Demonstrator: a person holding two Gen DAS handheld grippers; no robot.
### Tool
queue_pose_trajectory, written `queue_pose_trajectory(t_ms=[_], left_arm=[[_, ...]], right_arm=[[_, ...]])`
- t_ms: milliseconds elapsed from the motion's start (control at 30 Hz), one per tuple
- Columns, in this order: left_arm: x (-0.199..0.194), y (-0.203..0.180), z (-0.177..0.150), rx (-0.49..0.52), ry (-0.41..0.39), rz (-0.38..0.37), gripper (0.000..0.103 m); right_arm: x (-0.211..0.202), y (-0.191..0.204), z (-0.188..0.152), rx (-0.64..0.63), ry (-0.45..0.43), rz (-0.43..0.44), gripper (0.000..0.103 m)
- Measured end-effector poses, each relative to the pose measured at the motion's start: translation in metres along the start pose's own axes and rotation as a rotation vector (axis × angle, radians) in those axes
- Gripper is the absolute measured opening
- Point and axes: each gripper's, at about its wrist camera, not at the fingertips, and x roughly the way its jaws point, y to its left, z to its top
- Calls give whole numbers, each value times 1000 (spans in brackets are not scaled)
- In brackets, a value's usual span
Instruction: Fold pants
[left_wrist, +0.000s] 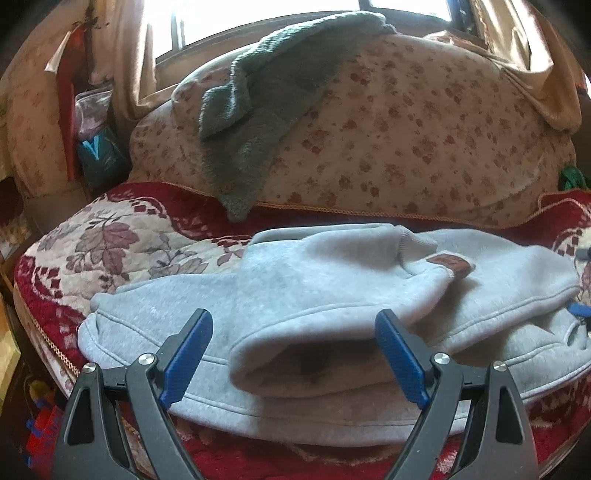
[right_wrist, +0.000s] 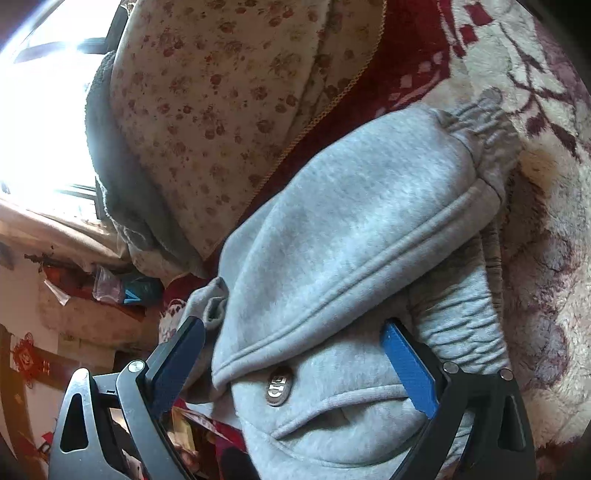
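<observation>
Your grey pants (left_wrist: 332, 295) lie on the red floral bedspread (left_wrist: 122, 236), just in front of the flowered cushion (left_wrist: 406, 140) that props up the green towel (left_wrist: 258, 92). Taking that cushion as your landmark: the pants sit on the near side of it, stretched across its width, with a strip of red cover showing between the two.

The folding looks well along. The legs appear already laid one over the other, and one end has been doubled back — you can see the rolled fold edge facing your left gripper (left_wrist: 293, 325), and the ribbed cuff with its brown tag (left_wrist: 452, 263) resting on top, toward the cushion. From the right wrist view, the gathered waistband (right_wrist: 476, 122) lies at the far end, away from the cushion, and a seam ridge runs across the top layer above the metal badge (right_wrist: 279, 384).

Your left gripper has its jaws wide apart, straddling the fold edge without pinching it. Your right gripper (right_wrist: 291, 332) also stands open, cloth between the fingers but no pad pressing on it as far as the view shows.

What seems left — one more fold to bring the bundle compact, and some smoothing, since the layers sit puffy and the edges do not line up.
</observation>
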Motion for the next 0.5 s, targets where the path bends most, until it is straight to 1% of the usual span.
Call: queue_pose_trajectory(t_ms=[100,167,267,433,467,500], left_arm=[[5,-12,1,22,12,-12,89],[9,-20,2,42,14,-12,89],[15,-31,3,74,17,-12,89],[29,-46,6,131,25,-5,89],[31,-47,8,136,27,-6,89],[33,-49,9,140,27,-9,89]], right_arm=[[2,9,3,-29,-1,-2,99],[7,7,5,-16,19,-20,99],[8,3,4,-17,22,-25,98],[10,1,8,-28,-4,-37,98],[11,1,9,-31,-10,-43,97],[12,1,10,-35,-16,-48,94]])
